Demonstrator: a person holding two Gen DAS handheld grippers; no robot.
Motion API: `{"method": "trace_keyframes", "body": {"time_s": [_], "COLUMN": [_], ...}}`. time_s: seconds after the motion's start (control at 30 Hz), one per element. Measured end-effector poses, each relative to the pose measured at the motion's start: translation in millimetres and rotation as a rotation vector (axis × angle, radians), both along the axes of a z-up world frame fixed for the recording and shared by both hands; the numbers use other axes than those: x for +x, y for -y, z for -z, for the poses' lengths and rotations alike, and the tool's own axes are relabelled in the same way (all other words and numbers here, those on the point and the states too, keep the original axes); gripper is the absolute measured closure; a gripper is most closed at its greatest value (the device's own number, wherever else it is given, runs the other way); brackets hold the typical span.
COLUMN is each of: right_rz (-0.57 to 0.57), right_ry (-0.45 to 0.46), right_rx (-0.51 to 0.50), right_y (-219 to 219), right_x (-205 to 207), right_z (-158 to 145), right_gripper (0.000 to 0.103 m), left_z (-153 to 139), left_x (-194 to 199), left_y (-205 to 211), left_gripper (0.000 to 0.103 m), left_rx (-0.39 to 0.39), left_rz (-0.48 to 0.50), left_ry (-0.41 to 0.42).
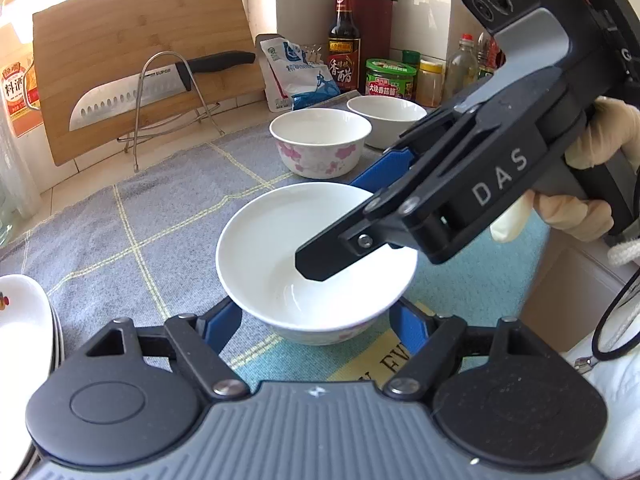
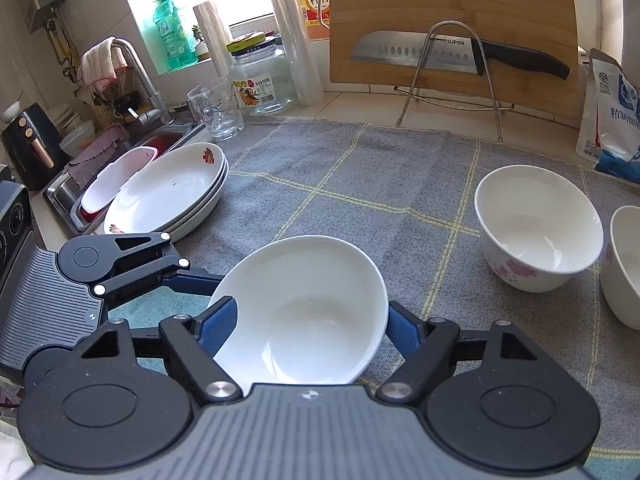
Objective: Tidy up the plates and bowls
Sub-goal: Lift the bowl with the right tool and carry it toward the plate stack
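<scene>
Glossy white ceramic bowl (image 2: 308,312) on rough woven cloth mat (image 2: 360,184) — wooden board (image 2: 452,8) behind (steel knife (image 2: 412,54), matt handle).
</scene>
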State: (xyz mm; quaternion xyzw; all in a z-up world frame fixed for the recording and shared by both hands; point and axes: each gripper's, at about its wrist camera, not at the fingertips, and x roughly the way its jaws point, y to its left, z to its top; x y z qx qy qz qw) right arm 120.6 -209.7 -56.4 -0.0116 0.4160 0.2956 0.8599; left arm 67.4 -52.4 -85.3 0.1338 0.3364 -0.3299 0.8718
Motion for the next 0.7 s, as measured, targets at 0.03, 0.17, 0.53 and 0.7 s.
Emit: {"method": "trace_keyframes", "body": {"time_s": [0.03, 0.17, 0.53, 0.7], "right_rz": [-0.001, -0.002, 0.006, 0.003], "right_ry": [-0.002, -0.011, -0.021, -0.019], "right_rx": [0.000, -0.007, 0.001, -0.002], "right_y": [-0.6, -2.3, -0.5, 1.5], "right_x": [-0.7, -0.6, -0.8, -2.1], "right_z": [0.2, 2.2, 4.3, 4.3], "right_gripper": [0.019, 0.019, 0.019, 0.019], "left_z": [0.1, 0.7, 2.7, 3.3], "left_x": [-0.6, -1.4, 1.1, 0.2], "left_y": [-0.5, -1.6, 0.3, 1.6], "left_gripper": [0.023, 0.023, 0.023, 0.022], "left_rx": [0.000, -0.004, 0.002, 0.003], "left_rz": [0.000, 0.005, 0.015, 0.018], "left_ry": [-0.004, -0.010, -0.023, -0.019]}}
